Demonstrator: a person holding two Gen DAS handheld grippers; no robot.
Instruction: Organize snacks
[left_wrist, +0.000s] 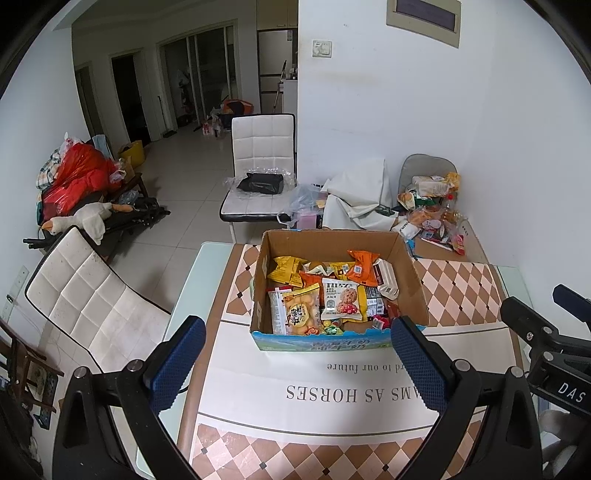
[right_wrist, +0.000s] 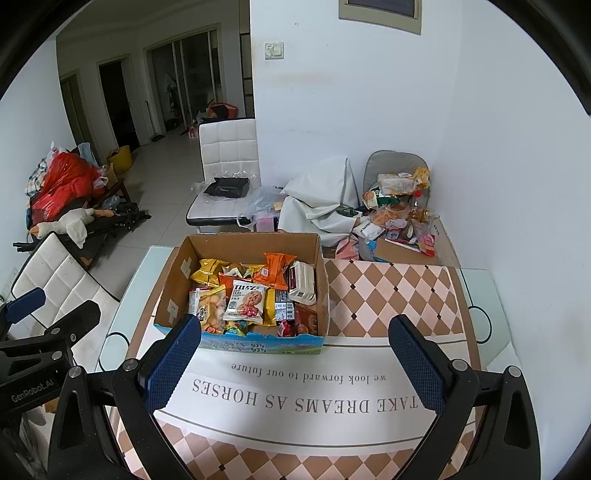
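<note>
Snack packets fill the cardboard box on the table, more lie heaped beyond, while both grippers hover with fingers wide, empty.

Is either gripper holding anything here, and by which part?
Nothing is held. The left gripper and right gripper are both open and empty, short of the box.

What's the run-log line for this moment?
left gripper: open, empty | right gripper: open, empty | box: on table, full of snacks | nothing grasped
</note>
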